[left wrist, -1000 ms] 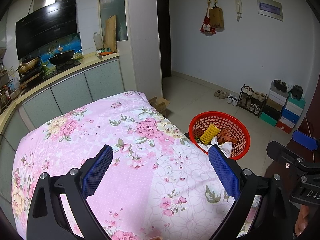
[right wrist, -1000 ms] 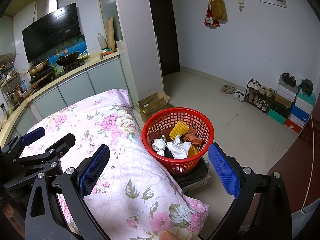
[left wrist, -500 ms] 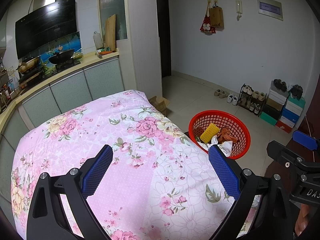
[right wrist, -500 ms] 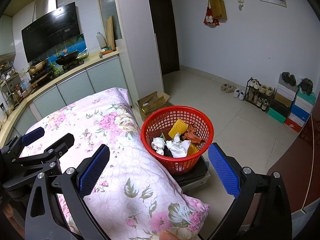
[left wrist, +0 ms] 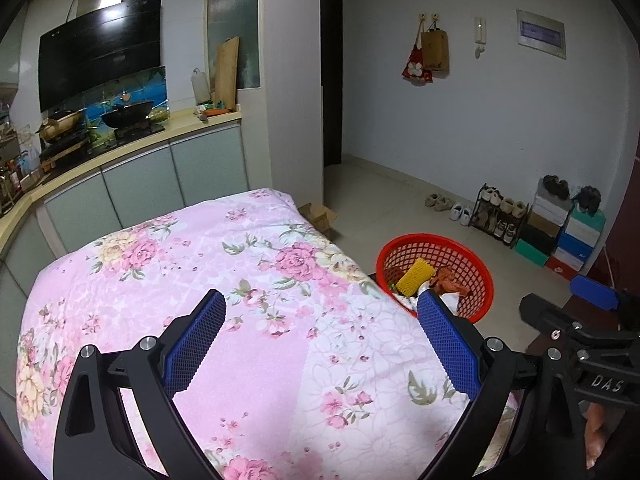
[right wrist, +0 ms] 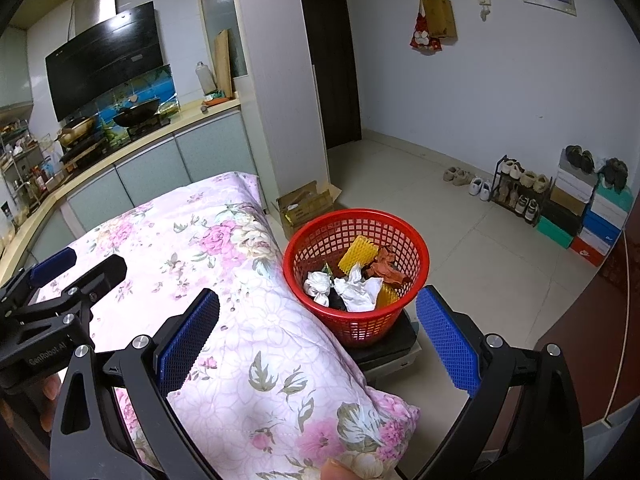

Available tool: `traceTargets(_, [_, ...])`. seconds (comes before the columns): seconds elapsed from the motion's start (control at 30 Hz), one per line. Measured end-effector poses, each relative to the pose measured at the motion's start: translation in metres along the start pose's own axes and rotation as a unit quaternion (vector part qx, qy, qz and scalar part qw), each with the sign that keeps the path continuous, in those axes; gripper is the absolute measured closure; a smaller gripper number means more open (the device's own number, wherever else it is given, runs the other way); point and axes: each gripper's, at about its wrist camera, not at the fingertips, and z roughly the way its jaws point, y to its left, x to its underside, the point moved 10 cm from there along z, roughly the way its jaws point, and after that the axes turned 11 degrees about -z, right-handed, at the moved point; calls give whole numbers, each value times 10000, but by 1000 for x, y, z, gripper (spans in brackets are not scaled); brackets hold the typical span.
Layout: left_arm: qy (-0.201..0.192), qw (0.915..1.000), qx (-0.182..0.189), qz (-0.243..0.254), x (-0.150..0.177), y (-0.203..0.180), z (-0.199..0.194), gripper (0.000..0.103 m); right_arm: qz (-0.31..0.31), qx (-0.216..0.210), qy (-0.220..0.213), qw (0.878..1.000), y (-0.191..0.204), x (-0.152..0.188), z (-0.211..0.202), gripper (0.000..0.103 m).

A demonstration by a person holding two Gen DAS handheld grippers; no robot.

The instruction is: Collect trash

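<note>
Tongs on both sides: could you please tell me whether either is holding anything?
Nothing is held: the left tongs and right tongs are both open and empty.

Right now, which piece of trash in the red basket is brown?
The crumpled scrap at the basket's far right side. The other pieces are white paper wads, yellow foam nets and something black.

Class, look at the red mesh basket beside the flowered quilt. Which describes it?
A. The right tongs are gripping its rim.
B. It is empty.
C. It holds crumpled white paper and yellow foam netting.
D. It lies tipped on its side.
C: the red mesh basket stands upright holding crumpled white paper and yellow foam netting; the right tongs are open, apart from it.
</note>
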Motion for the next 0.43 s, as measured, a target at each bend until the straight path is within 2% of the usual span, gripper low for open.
traceTargets(0.43, [166, 9996, -175, -117, 11, 8, 8, 10, -63, -115, 88, 9999, 6, 7, 7, 7])
